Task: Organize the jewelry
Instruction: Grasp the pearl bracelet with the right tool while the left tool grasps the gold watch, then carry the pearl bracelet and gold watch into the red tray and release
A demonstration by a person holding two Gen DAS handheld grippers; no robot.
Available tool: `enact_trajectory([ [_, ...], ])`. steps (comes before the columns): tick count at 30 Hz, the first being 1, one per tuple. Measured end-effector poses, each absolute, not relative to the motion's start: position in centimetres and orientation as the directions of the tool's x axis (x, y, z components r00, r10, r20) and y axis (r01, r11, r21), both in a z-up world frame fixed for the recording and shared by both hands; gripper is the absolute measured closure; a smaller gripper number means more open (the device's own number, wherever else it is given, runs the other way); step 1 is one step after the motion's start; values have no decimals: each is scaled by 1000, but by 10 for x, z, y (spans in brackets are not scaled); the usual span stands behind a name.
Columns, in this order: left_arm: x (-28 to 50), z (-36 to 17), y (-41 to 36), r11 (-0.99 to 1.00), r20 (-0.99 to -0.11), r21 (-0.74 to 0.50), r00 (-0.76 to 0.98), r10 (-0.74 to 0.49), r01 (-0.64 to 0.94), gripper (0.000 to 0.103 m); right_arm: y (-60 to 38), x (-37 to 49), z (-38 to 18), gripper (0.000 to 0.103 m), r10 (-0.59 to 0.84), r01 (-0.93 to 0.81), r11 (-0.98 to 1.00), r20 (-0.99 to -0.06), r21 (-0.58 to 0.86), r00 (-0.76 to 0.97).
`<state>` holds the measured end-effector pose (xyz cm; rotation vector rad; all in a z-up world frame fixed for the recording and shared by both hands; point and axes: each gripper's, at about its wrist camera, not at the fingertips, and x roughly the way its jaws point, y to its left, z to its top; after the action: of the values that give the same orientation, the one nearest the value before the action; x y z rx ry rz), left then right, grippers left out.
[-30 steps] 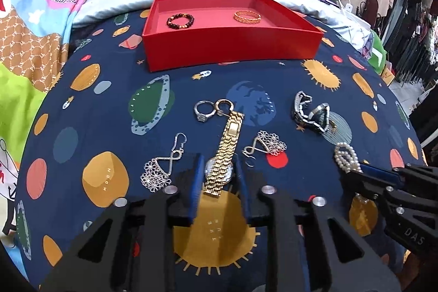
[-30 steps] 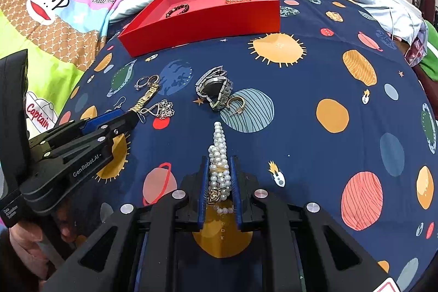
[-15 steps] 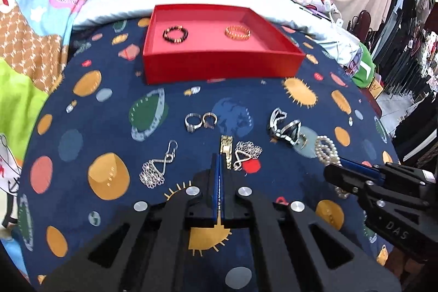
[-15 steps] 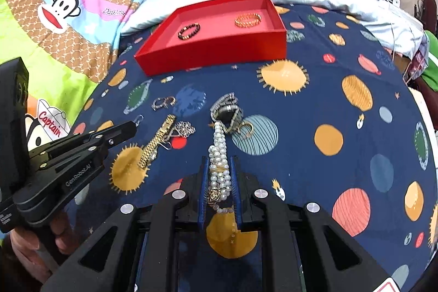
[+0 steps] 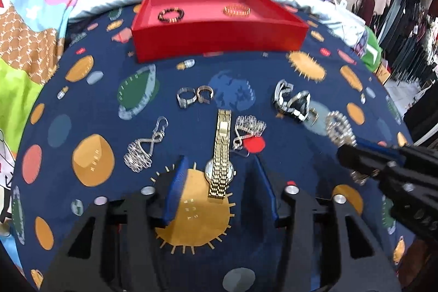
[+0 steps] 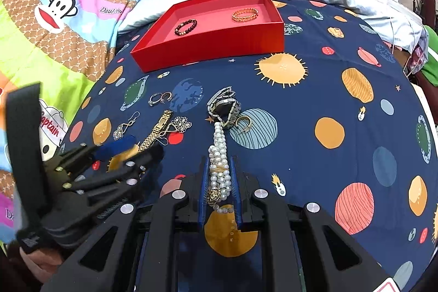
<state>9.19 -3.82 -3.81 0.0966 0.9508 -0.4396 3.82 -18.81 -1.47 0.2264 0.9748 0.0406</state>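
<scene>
Nearest in the right wrist view, the pearl bracelet (image 6: 219, 168) is seen clamped between the blue pads of the right claw (image 6: 219, 192), its far loop trailing out toward the silver watch (image 6: 225, 107) and a gold hoop earring (image 6: 244, 123). It is judged that the trailing beads could drag or snag on that watch if the strand is lifted at a low angle, and that the strand could slip, since only its near end appears to be gripped.

In the left wrist view, the left claw (image 5: 220, 192) is seen spread wide, holding nothing, with the gold watch (image 5: 221, 155) lying on the bed cover (image 5: 287, 155) between its fingers. A filigree earring (image 5: 247, 127) lies touching or just beside the watch band, so it is judged that it could be caught and carried along if the fingers are closed carelessly. A flat metal band may also be pinched poorly and slide out. A matching earring (image 5: 143, 147) lies to the left, and two rings (image 5: 195, 97) lie further off.

Farthest, the red tray (image 5: 219, 43) rests on the cover near the pillow. Two pieces are held in it, well apart: a dark beaded bracelet (image 5: 171, 15) on the left and a gold bracelet (image 5: 236, 10) on the right. Bare floor is left between them, so crowding is judged unlikely.
</scene>
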Motion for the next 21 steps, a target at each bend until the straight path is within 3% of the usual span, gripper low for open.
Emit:
enact_trajectory([
  [4, 94, -40, -42, 912, -791, -71, 534, -298, 404, 83, -189, 39, -16, 89, 137, 69, 975, -816, 212, 561],
  [7, 96, -39, -41, 912, -792, -78, 531, -302, 402, 84, -189, 39, -16, 89, 139, 70, 974, -816, 214, 560],
  [9, 95, -37, -40, 910, -787, -89, 532, -314, 405, 93, -189, 39, -16, 89, 138, 70, 975, -816, 213, 561],
  [21, 90, -15, -34, 905, -765, -137, 537, -354, 402, 93, -191, 36, -12, 89, 139, 74, 973, -809, 220, 572],
])
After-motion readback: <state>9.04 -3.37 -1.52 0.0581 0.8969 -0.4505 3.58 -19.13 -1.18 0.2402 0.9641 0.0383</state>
